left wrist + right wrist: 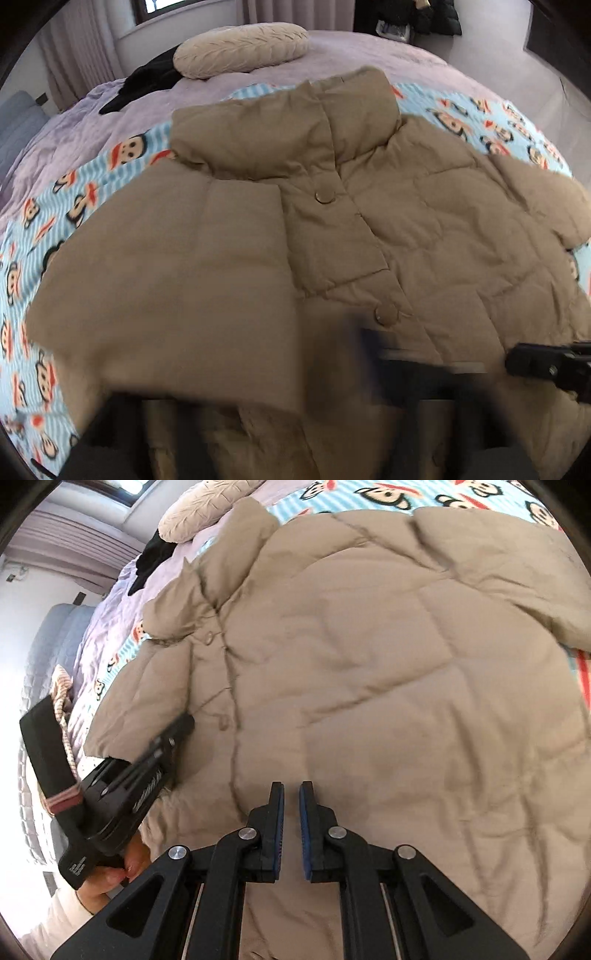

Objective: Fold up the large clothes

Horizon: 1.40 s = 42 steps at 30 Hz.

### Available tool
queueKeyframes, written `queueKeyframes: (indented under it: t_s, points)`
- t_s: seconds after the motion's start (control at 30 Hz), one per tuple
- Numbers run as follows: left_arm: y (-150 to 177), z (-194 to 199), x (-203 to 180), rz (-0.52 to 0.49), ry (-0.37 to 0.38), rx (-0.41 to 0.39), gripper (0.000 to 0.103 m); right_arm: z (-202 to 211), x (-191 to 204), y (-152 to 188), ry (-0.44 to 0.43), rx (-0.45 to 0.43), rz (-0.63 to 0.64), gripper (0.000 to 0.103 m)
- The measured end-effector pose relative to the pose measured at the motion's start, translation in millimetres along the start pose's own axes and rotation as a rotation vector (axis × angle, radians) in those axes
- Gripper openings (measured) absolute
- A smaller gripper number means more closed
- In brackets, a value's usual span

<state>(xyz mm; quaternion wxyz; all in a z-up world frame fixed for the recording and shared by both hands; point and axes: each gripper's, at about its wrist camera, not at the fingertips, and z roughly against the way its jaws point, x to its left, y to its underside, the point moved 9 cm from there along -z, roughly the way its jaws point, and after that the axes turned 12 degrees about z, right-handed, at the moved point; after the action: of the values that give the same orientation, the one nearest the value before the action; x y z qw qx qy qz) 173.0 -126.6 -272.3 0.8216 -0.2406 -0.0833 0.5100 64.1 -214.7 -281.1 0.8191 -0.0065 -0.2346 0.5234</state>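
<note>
A tan puffer jacket [369, 229] lies front up on the bed, collar toward the far side; it also fills the right wrist view [369, 657]. Its left sleeve [177, 295] is folded in over the chest. My left gripper [173, 731] is seen from the right wrist view, shut on that sleeve's edge at the jacket's left side; in its own view the fingers are a dark blur under the fabric. My right gripper [291, 794] hovers over the lower front of the jacket, jaws a small gap apart with nothing between them. Its tip shows in the left wrist view [546, 362].
The jacket lies on a blue cartoon-monkey blanket [74, 206] over a lilac bedspread [369, 55]. A beige pillow [240, 50] and a black garment [147, 81] lie at the far side. Floor [517, 74] is at the right.
</note>
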Motion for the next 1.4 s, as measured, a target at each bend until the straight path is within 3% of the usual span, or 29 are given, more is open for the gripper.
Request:
queueKeyframes:
  t_s: [0.03, 0.13, 0.17, 0.2, 0.27, 0.37, 0.47, 0.5, 0.6, 0.7, 0.73, 0.8, 0.83, 0.87, 0.9, 0.97, 1.03, 1.1, 1.2, 1.27, 1.3, 1.37, 1.4]
  points:
    - [-1.7, 14.5, 4.1, 0.002, -0.010, -0.042, 0.099, -0.5, 2.5, -1.6, 0.008, 0.006, 0.009, 0.010]
    - [-4.0, 35.3, 22.4, 0.009, -0.014, -0.074, 0.099, 8.3, -12.1, -8.5, 0.030, 0.016, 0.052, 0.012]
    - [-4.0, 45.1, 31.1, 0.028, -0.010, -0.090, 0.099, 9.5, -6.4, -13.1, 0.044, 0.015, 0.086, 0.022]
    - [-6.0, 56.3, 44.5, 0.059, -0.005, -0.111, 0.099, 11.1, 1.4, -17.3, 0.057, 0.009, 0.123, 0.042]
    - [-12.1, 74.9, 79.4, 0.143, -0.012, -0.148, 0.099, 18.3, 22.0, -23.0, 0.082, -0.027, 0.227, 0.069]
    - [-11.7, 80.4, 144.8, 0.305, -0.002, -0.121, 0.099, 21.8, 72.9, -36.6, 0.109, -0.084, 0.426, 0.072]
    - [-7.6, 56.1, 213.3, 0.521, 0.076, -0.019, 0.099, 3.9, 132.2, -36.2, 0.167, -0.098, 0.672, 0.080]
    - [-6.7, 40.3, 237.1, 0.619, 0.136, 0.025, 0.099, -2.1, 143.6, -35.6, 0.187, -0.097, 0.723, 0.080]
    - [-7.2, 0.0, 261.0, 0.788, 0.295, 0.121, 0.099, -28.5, 173.6, -31.4, 0.302, -0.109, 0.902, 0.080]
    - [-11.5, -29.9, 256.8, 0.846, 0.388, 0.180, 0.098, -51.8, 184.2, -39.5, 0.395, -0.124, 0.975, 0.080]
    - [-16.0, -37.6, 254.5, 0.843, 0.374, 0.180, 0.091, -56.0, 182.7, -43.0, 0.415, -0.127, 0.971, 0.080]
    - [-26.3, -38.3, 246.4, 0.800, 0.372, 0.150, 0.050, -65.0, 178.8, -55.0, 0.473, -0.131, 0.958, 0.080]
    - [-31.1, -35.4, 242.1, 0.772, 0.359, 0.133, 0.024, -66.7, 176.3, -58.7, 0.490, -0.135, 0.955, 0.080]
    - [-35.7, -32.2, 239.3, 0.748, 0.320, 0.115, 0.019, -69.4, 174.0, -64.9, 0.508, -0.143, 0.949, 0.080]
    - [-43.6, -20.5, 237.1, 0.671, 0.218, 0.052, 0.015, -68.8, 171.4, -67.0, 0.514, -0.151, 0.942, 0.060]
    - [-57.1, -2.6, 226.5, 0.516, 0.092, -0.031, 0.014, -62.0, 162.8, -70.9, 0.496, -0.164, 0.901, 0.004]
    - [-62.5, 6.7, 212.5, 0.384, 0.019, -0.075, 0.014, -37.9, 140.5, -81.1, 0.454, -0.230, 0.759, 0.005]
    - [-63.0, 6.1, 203.4, 0.305, -0.007, -0.078, 0.014, -19.5, 111.7, -86.6, 0.397, -0.268, 0.589, 0.005]
    - [-63.5, -7.2, 200.5, 0.278, -0.038, -0.063, 0.014, -10.4, 47.8, -78.4, 0.200, -0.248, 0.233, 0.005]
    - [-59.6, -16.2, 207.1, 0.289, -0.105, -0.057, 0.015, -25.6, 3.4, -62.7, 0.028, -0.182, -0.045, 0.006]
    - [-55.9, -18.4, 213.6, 0.304, -0.136, -0.061, 0.019, -30.8, -9.6, -57.4, -0.015, -0.168, -0.131, 0.006]
    - [-50.8, -15.3, 226.5, 0.345, -0.188, -0.065, 0.052, -38.8, -34.3, -45.0, -0.172, -0.160, -0.344, 0.007]
    - [-50.4, -8.4, 234.2, 0.370, -0.218, -0.077, 0.061, -37.0, -39.0, -42.4, -0.210, -0.167, -0.390, 0.009]
